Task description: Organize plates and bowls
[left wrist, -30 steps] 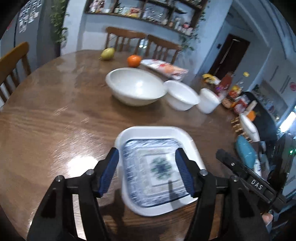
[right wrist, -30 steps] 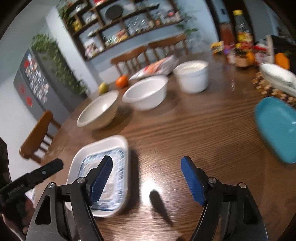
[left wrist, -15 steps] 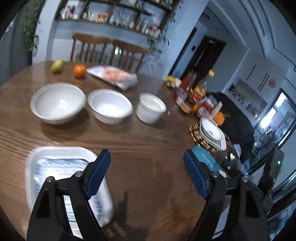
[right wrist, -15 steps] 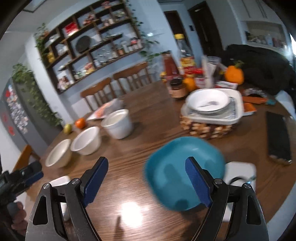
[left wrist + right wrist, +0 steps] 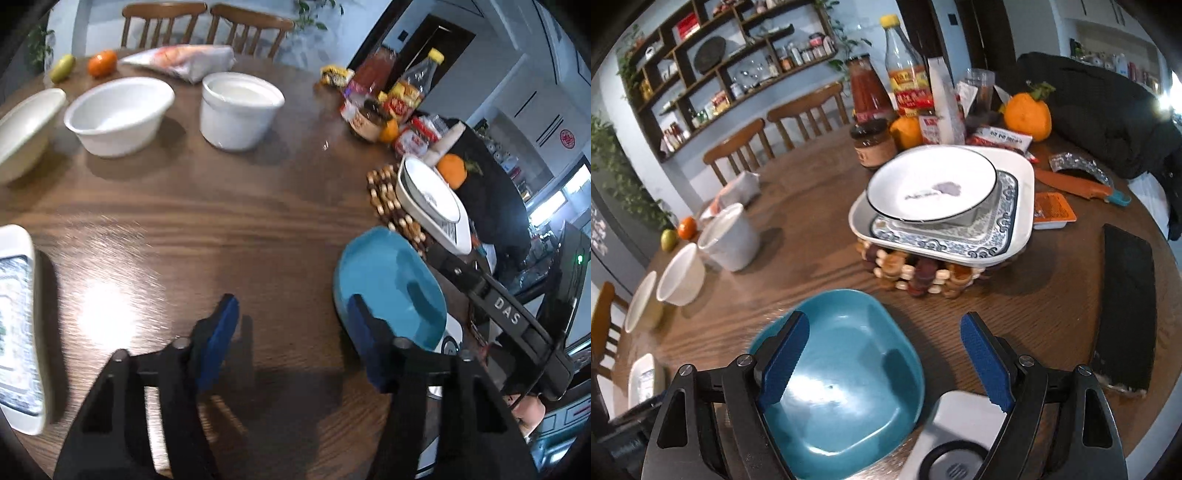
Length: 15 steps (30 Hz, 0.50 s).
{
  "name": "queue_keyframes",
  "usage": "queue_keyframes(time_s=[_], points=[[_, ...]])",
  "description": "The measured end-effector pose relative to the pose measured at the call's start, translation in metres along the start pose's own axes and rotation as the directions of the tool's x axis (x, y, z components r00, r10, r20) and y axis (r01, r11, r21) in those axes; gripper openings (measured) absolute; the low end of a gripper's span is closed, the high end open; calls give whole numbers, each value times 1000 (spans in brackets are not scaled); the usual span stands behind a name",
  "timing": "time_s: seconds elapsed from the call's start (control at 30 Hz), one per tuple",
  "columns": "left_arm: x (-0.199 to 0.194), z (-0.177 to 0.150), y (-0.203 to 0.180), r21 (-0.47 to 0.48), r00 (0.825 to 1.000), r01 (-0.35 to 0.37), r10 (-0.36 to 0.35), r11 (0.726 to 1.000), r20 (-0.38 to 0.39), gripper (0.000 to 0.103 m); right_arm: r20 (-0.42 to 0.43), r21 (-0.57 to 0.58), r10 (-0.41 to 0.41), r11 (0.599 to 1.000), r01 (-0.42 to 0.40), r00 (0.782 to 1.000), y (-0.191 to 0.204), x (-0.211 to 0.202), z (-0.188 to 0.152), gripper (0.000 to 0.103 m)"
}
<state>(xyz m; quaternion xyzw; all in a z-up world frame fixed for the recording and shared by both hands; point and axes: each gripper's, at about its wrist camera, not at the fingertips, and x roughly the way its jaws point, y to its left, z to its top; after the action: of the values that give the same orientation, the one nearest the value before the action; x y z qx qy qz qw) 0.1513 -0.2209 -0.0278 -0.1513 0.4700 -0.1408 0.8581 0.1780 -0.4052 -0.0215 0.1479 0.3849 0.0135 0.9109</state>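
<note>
A teal square plate [image 5: 849, 387] lies on the wooden table [image 5: 812, 221] near its front edge. My right gripper [image 5: 882, 362] hangs over it, jaws closing, the plate between them with no pad pressing on it. My left gripper [image 5: 291, 339] is just left of the teal plate [image 5: 391, 288], jaws closing over bare wood, its right pad at the plate's rim. A round white bowl [image 5: 934, 184] sits on stacked square plates [image 5: 997, 229] on a beaded trivet [image 5: 916, 277]. White bowls [image 5: 118, 114] and a white pot [image 5: 240, 107] stand at the back left.
A white square plate [image 5: 18, 321] holding a blue patterned one is at the far left. Bottles [image 5: 905, 74], a jar [image 5: 873, 147] and oranges [image 5: 1027, 114] crowd the back right. A black slab [image 5: 1126, 302] and a white device [image 5: 960, 424] lie close to the teal plate.
Both grippers have swung right, away from the white square plate and over to the teal plate. The left jaws widened, then narrowed again. The dishes have not moved.
</note>
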Motion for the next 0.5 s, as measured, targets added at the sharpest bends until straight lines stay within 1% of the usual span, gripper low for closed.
queue_keyframes(time_s=[0.07,0.13,0.2,0.23,0.3,0.37,0.4,0.5], points=[[6,-1,-5,12,1000,-1,1,1000,-9,49,-13,-3,3,1000,-3,1000,-3,5,0,78],[10,-3,-11,29,1000,0,1,1000,-15,49,-21,1,14,1000,-14,1000,-6,9,0,74],[12,-3,-12,37,1000,7,-7,999,-15,49,-32,-11,19,1000,-19,999,-5,13,-1,65],[12,-4,-14,41,1000,6,-6,999,-14,49,-39,-19,20,1000,-21,999,-4,16,-2,63],[16,-4,-15,45,1000,-3,4,999,-16,48,-59,-28,21,999,-23,998,-1,22,-4,52],[18,-5,-15,49,1000,6,-4,999,-24,42,-75,-36,30,999,-32,997,1,29,-5,50],[20,-5,-15,49,1000,5,-4,999,-29,41,-65,-46,31,998,-34,997,3,29,-7,49],[23,-5,-13,42,999,4,-2,999,-33,33,-64,-68,35,997,-39,997,12,29,-9,47]])
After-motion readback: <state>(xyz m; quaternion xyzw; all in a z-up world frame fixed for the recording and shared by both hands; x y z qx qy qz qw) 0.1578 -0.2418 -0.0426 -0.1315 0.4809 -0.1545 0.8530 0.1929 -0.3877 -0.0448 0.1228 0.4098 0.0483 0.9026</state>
